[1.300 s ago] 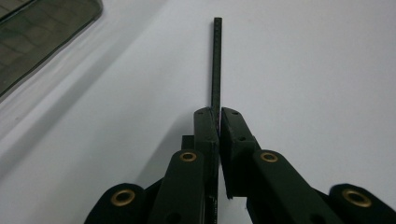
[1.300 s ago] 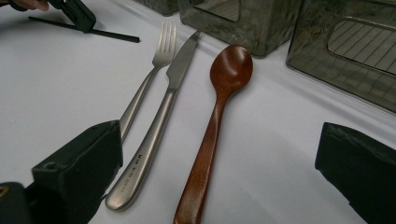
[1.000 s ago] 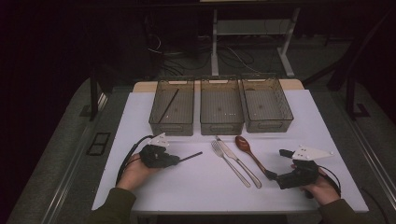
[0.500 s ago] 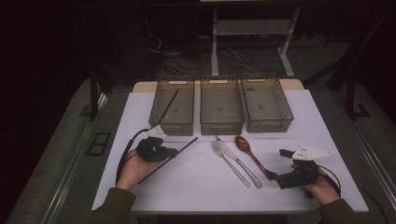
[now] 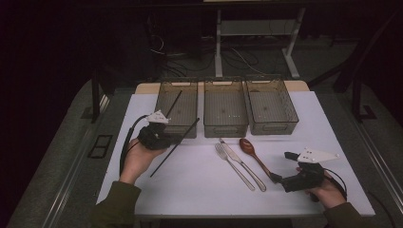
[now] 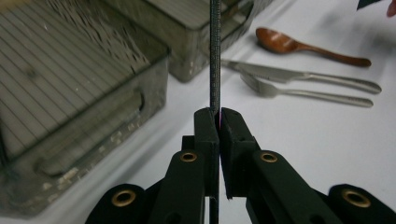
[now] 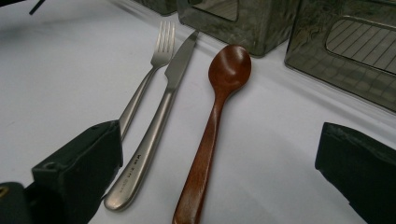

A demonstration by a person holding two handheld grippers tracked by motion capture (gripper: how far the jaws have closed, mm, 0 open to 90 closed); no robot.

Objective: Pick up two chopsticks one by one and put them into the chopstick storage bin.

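Left gripper clamped tight on a thin black chopstick, jaws pinching the stick near its middle; it is held clear of the white worktop near the left edge, its far tip over the front wall of the left smoky clear plastic bin, where a second black chopstick lies. Right gripper rests near the worktop's front right corner, jaws wide apart, gripping nothing, with the brown wooden spoon's handle running between them beside the steel knife and steel fork.
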